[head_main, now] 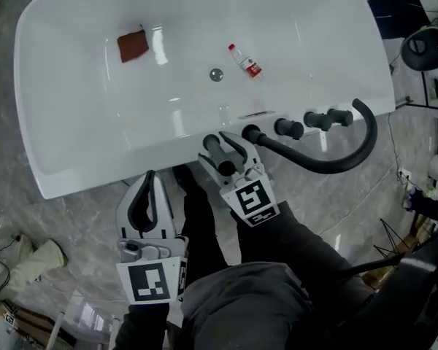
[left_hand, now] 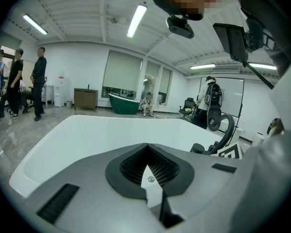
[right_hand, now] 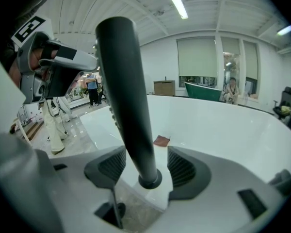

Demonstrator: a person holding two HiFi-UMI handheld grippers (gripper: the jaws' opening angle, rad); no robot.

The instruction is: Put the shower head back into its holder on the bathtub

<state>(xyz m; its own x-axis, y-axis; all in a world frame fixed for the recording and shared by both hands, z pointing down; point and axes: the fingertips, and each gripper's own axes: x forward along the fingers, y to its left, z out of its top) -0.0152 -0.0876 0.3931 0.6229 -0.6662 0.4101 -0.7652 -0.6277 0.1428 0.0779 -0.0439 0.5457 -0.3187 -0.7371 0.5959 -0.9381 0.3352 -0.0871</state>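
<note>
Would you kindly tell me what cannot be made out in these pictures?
Bottle label: too small, head view.
Shower head's seat in its holder: covered by the fingers of the right gripper in the head view, by its own base in the right gripper view.
Red-brown pad: cloth or sponge, too small to tell.
Bathtub floor, left gripper view: behind the left gripper's body.

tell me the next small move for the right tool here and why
Probably draw the right tool straight back toward the person, clear of the shower head. Its jaws stand open around the handle without pressing on it, and the handle's foot looks seated in the holder on the bathtub rim. Backing out straight should avoid knocking it.
</note>
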